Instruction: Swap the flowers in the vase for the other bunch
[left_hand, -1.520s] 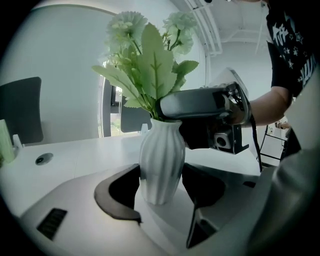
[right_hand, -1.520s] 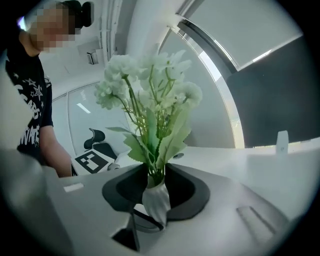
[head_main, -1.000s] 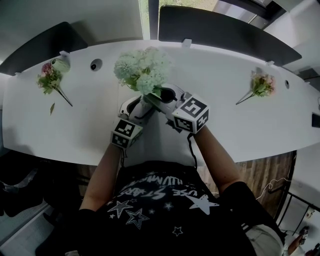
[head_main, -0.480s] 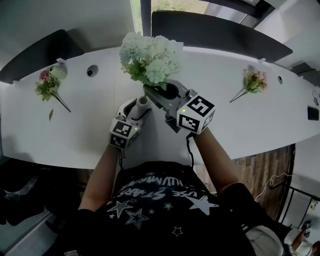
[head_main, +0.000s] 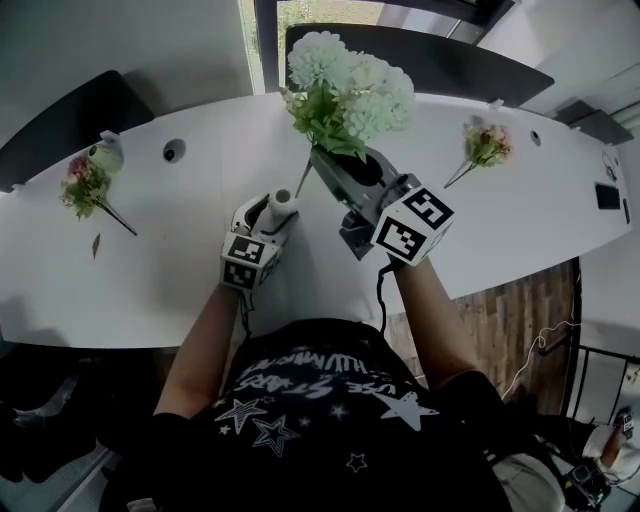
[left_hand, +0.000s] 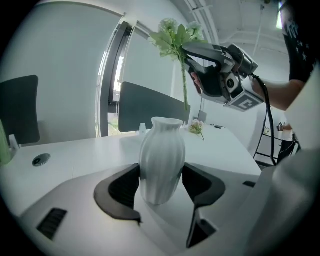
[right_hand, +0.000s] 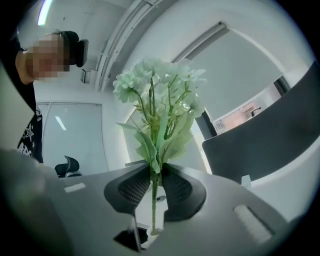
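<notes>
A white ribbed vase (left_hand: 161, 157) stands on the table with my left gripper (left_hand: 161, 182) shut on its belly. In the head view the vase (head_main: 279, 205) shows between the left gripper's (head_main: 272, 212) jaws. My right gripper (right_hand: 154, 182) is shut on the stem of a white-green flower bunch (right_hand: 160, 95). The bunch (head_main: 350, 92) hangs clear of the vase, up and to its right, with the right gripper (head_main: 335, 165) below the blooms. Its stem tip (left_hand: 186, 106) dangles just above the vase mouth. Two pink bunches lie on the table, one far left (head_main: 82, 185), one far right (head_main: 482, 147).
The long white table (head_main: 180, 290) curves across the view, its near edge at the person's body. Dark chairs (head_main: 60, 110) stand behind it. A round cable hole (head_main: 172, 152), a fallen leaf (head_main: 96, 245) and a dark flat object (head_main: 607, 195) are on the top.
My right gripper has risen and drifted right with the white-green bunch, drawing its stem out of the vase. The left gripper and vase stayed put.
</notes>
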